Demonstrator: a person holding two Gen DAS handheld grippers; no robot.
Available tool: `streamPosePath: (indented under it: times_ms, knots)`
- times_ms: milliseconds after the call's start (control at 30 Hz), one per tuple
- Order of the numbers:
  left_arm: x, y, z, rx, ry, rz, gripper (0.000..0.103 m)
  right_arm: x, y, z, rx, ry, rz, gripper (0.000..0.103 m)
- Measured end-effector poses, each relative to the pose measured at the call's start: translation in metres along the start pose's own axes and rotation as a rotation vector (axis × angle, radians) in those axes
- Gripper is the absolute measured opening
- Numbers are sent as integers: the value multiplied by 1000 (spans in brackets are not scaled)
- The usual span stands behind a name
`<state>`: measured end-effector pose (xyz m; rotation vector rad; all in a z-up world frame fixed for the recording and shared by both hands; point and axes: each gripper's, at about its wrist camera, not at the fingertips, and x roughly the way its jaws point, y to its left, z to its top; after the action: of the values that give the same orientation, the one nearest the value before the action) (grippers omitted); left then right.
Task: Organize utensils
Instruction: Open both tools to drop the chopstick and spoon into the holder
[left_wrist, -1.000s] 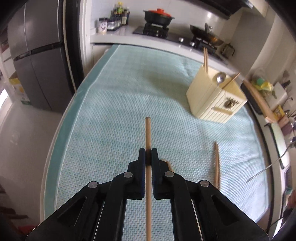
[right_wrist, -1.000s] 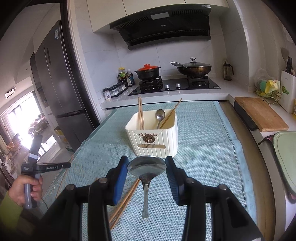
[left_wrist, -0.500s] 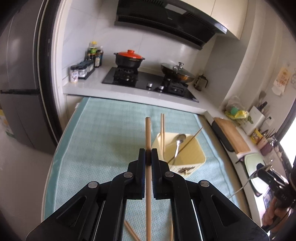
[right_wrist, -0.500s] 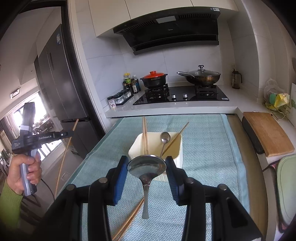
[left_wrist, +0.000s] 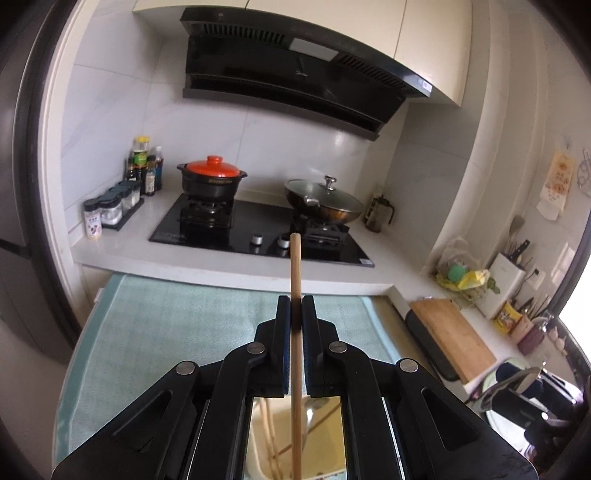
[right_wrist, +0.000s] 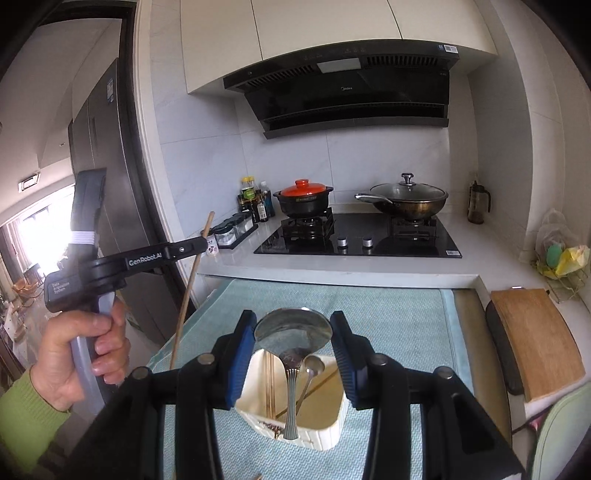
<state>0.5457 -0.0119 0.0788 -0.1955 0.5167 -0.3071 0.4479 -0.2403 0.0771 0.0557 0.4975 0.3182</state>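
My left gripper (left_wrist: 295, 306) is shut on a wooden chopstick (left_wrist: 295, 266) that stands upright between its jaws. Below it, seen through the gripper frame, is the cream utensil holder (left_wrist: 258, 458) with chopsticks and a spoon inside. My right gripper (right_wrist: 293, 328) is shut on the bowl of a metal spoon (right_wrist: 291, 328), whose handle hangs down over the holder (right_wrist: 325, 439). The holder keeps a smaller spoon (right_wrist: 314, 365) and several chopsticks. In the right wrist view the left gripper (right_wrist: 201, 244), held by a hand (right_wrist: 81, 358), is up at the left with its chopstick (right_wrist: 190, 291).
A teal mat (right_wrist: 406, 325) covers the table. Behind it, the counter has a hob (right_wrist: 358, 240), a red-lidded pot (right_wrist: 304, 197), a lidded wok (right_wrist: 406, 197) and spice jars (right_wrist: 236, 230). A wooden cutting board (right_wrist: 535, 336) lies at the right. A fridge (right_wrist: 110, 166) stands left.
Both grippers have risen and come over the holder, which now lies below them. The left one tipped up from the mat toward the hob. Both grips are unchanged.
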Motion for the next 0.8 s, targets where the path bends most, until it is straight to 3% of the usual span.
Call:
streamPosePath:
  times_ms: [267,467,733,767,800]
  knots:
    - [73,-7,-9,21,-18,59,3,81,-19,3,-6,72,1,42]
    - [109,2,-32,-8,-26,96,3,137,-33,-19,28,206,27,42]
    - [141,2,-66,24,57,119,5,177,-42,-47,56,349,11,43]
    - [144,2,-67,24,69,130,10,178,-43,-48,64,352,6,43]
    - [144,2,-67,22,80,138,24,178,-44,-47,72,344,-1,46]
